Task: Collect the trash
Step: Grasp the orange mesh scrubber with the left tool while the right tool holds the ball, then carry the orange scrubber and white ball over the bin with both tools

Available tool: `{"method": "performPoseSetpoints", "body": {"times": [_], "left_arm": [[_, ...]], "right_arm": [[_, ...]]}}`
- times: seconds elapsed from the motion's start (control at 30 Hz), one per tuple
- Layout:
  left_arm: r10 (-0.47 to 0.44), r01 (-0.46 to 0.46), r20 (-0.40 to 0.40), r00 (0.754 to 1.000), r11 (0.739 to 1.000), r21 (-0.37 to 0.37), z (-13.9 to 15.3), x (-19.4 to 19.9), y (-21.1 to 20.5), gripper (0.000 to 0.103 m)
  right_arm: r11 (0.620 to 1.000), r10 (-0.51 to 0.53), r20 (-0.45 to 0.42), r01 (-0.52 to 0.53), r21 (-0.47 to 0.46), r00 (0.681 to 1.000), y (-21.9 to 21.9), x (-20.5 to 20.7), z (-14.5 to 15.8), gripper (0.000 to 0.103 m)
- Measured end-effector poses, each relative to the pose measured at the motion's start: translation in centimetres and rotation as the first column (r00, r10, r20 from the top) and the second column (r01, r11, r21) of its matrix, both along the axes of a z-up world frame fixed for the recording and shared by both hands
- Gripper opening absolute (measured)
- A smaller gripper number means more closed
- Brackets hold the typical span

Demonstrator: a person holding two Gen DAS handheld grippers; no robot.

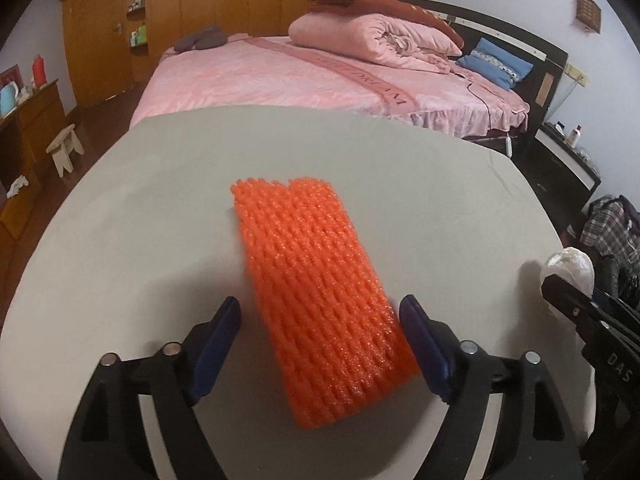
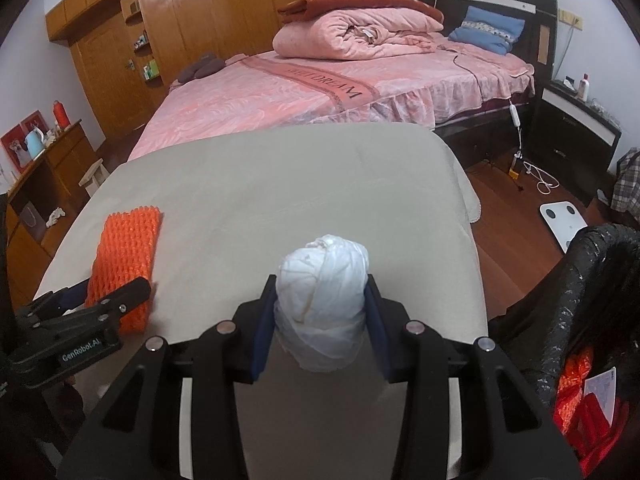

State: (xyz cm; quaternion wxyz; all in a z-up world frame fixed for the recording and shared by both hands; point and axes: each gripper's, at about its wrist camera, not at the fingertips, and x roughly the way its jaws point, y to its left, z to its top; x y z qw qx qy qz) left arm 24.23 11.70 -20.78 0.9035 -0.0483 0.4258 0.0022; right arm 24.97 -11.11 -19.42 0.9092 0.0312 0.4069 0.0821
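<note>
An orange foam net sleeve (image 1: 316, 296) lies flat on the grey table (image 1: 140, 184). My left gripper (image 1: 320, 312) is open, its blue-padded fingers on either side of the sleeve's near end, not pressing it. The sleeve also shows in the right wrist view (image 2: 124, 256), with the left gripper (image 2: 108, 300) at its near end. My right gripper (image 2: 320, 292) is shut on a white crumpled plastic bag wad (image 2: 324, 292), held above the table (image 2: 280, 184). The wad shows in the left wrist view (image 1: 568, 268) too.
A black trash bag (image 2: 580, 280) stands open at the table's right, with red trash and a paper slip (image 2: 592, 400) inside. A pink bed (image 2: 300, 92) lies beyond the table. A white scale (image 2: 564, 220) sits on the wooden floor to the right.
</note>
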Motion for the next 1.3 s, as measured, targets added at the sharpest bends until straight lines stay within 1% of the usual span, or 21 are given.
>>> {"method": "performPoseSetpoints", "body": {"times": [0.03, 0.07, 0.1, 0.13, 0.17, 0.2, 0.27, 0.3, 0.33, 0.47, 0.67, 0.87, 1.1, 1.3], "left_arm": [[-0.005, 0.005, 0.003, 1.0, 1.0, -0.002, 0.0, -0.2, 0.0, 0.066], [-0.01, 0.01, 0.005, 1.0, 1.0, -0.004, 0.0, -0.2, -0.1, 0.056], [-0.018, 0.018, 0.01, 1.0, 1.0, -0.009, 0.1, -0.3, -0.1, 0.051], [-0.031, 0.031, 0.015, 0.999, 0.999, -0.018, 0.1, -0.4, -0.2, 0.041], [-0.046, 0.046, 0.018, 0.999, 0.999, -0.027, 0.2, -0.6, -0.3, 0.034], [-0.053, 0.053, 0.024, 0.998, 0.998, -0.03, 0.3, -0.7, -0.3, 0.031], [-0.063, 0.065, 0.046, 0.997, 0.997, -0.043, 0.6, -1.1, -0.1, 0.021], [-0.068, 0.07, 0.052, 0.996, 0.996, -0.051, 0.8, -1.1, -0.2, 0.019], [-0.074, 0.078, 0.059, 0.995, 0.995, -0.06, 1.0, -1.3, -0.2, 0.01], [-0.088, 0.093, 0.073, 0.993, 0.994, -0.062, 1.6, -2.4, -0.5, 0.01], [-0.078, 0.086, 0.095, 0.992, 0.993, -0.08, 2.6, -4.4, -0.6, 0.01], [-0.073, 0.082, 0.116, 0.991, 0.994, -0.072, 4.1, -6.0, -0.7, 0.01], [-0.074, 0.08, 0.175, 0.982, 0.996, -0.029, 6.8, -8.3, -1.2, 0.01], [-0.086, 0.089, 0.211, 0.974, 0.996, -0.004, 9.2, -10.4, -2.1, 0.01]], "right_arm": [[1.0, 0.0, -0.001, 0.0, 0.001, 1.0, 0.1, 0.0, 0.0, 0.04], [1.0, 0.002, -0.001, -0.002, 0.001, 1.0, 0.2, -0.1, 0.0, 0.04], [1.0, 0.003, -0.001, -0.003, 0.001, 1.0, 0.2, -0.1, 0.0, 0.04], [1.0, 0.006, 0.0, -0.006, 0.002, 1.0, 0.3, -0.3, 0.0, 0.04], [1.0, 0.008, 0.0, -0.008, 0.002, 1.0, 0.3, -0.4, 0.1, 0.04], [1.0, 0.01, 0.001, -0.01, 0.002, 1.0, 0.4, -0.5, 0.1, 0.04], [1.0, 0.017, 0.005, -0.017, 0.001, 1.0, 0.5, -0.8, 0.4, 0.04], [1.0, 0.02, 0.007, -0.02, 0.002, 1.0, 0.5, -0.9, 0.5, 0.04], [1.0, 0.024, 0.011, -0.024, 0.004, 1.0, 0.5, -1.1, 0.7, 0.04], [0.999, 0.035, 0.025, -0.036, 0.018, 0.999, 0.5, -1.8, 1.7, 0.04], [0.998, 0.051, 0.042, -0.052, 0.034, 0.998, 0.4, -3.1, 2.9, 0.04], [0.997, 0.069, 0.061, -0.07, 0.026, 0.996, 0.3, -4.5, 4.2, 0.04], [0.996, 0.09, 0.091, -0.092, 0.019, 0.992, 0.2, -6.4, 6.0, 0.04], [0.994, 0.106, 0.13, -0.111, 0.026, 0.986, -0.1, -8.1, 8.3, 0.04]]}}
